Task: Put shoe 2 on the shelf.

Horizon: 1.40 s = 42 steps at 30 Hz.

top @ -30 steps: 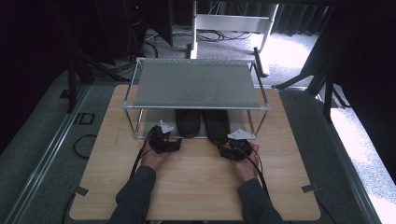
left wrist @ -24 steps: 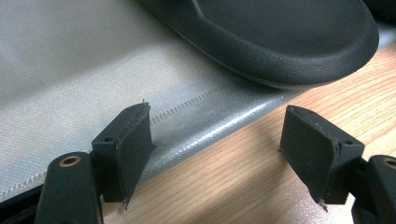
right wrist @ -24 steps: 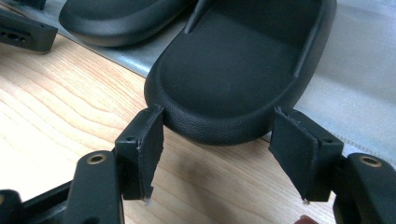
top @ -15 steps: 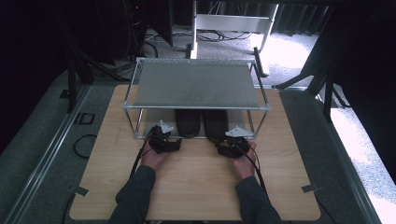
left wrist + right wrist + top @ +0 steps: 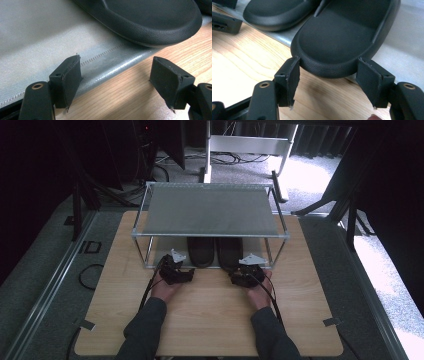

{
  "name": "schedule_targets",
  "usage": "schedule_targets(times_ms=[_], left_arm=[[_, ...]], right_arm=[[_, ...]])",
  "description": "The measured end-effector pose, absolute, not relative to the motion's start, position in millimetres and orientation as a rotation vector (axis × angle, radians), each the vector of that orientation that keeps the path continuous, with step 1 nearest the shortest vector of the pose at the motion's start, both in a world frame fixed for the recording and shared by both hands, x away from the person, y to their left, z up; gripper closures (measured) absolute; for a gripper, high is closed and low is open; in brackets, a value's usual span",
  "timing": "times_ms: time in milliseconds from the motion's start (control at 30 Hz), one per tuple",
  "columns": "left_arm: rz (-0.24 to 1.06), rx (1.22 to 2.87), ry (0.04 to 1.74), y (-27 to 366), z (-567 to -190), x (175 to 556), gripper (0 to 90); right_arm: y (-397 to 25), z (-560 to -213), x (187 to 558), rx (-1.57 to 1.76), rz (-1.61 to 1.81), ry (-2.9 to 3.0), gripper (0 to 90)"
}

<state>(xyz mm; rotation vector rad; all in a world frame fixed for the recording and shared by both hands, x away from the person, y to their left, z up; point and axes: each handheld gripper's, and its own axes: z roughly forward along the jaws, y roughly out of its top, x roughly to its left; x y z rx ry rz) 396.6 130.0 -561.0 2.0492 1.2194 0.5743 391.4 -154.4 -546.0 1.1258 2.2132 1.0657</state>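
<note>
Right gripper (image 5: 329, 75) wide open, jaws flanking heel of right slipper (image 5: 342, 37). Left gripper (image 5: 116, 80) open, short of left slipper (image 5: 150, 22). Both on mat (image 5: 37, 37) at table's (image 5: 210, 315) far edge, under rack (image 5: 210, 210). Likely light, rubbery; best gripped at heel rim.

The pale wooden counter (image 5: 210, 315) shows a smooth, faintly satin grain. On it, the grey woven cloth mat (image 5: 37, 42) looks matt, finely meshed, with a stitched hem. The two black slippers (image 5: 342, 37) resting on that mat appear rubbery, matt, with a pebbled leather-like texture. The rack's shelf (image 5: 210, 212) is grey mesh framed by shiny metal tubes.
</note>
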Motion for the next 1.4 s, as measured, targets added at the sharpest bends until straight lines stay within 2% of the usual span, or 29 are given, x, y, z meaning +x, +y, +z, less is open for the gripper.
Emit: schedule_targets(times_ms=[200, 767, 967, 1067, 1267, 1400], left_arm=[[0.572, 2.049, 1.22, 130, -561, 397, 25.9], [0.565, 2.026, 1.216, 132, -560, 394, 26.0], [0.591, 2.009, 1.207, 133, -560, 391, 26.0], [0.667, 1.957, 1.174, 133, -558, 380, 28.0], [0.737, 1.932, 1.175, 132, -556, 364, 28.1], [0.731, 1.908, 1.197, 135, -556, 354, 29.6]], right_arm=[[-142, -545, 394, 1.109, 1.066, 2.227, 40.0], [-134, -548, 398, 1.137, 1.057, 2.209, 40.0], [-146, -547, 384, 1.154, 1.038, 2.196, 39.3], [-164, -546, 366, 1.15, 1.021, 2.193, 38.8], [-195, -544, 348, 1.176, 0.999, 2.163, 38.1], [-211, -540, 342, 1.188, 0.986, 2.14, 38.1]])
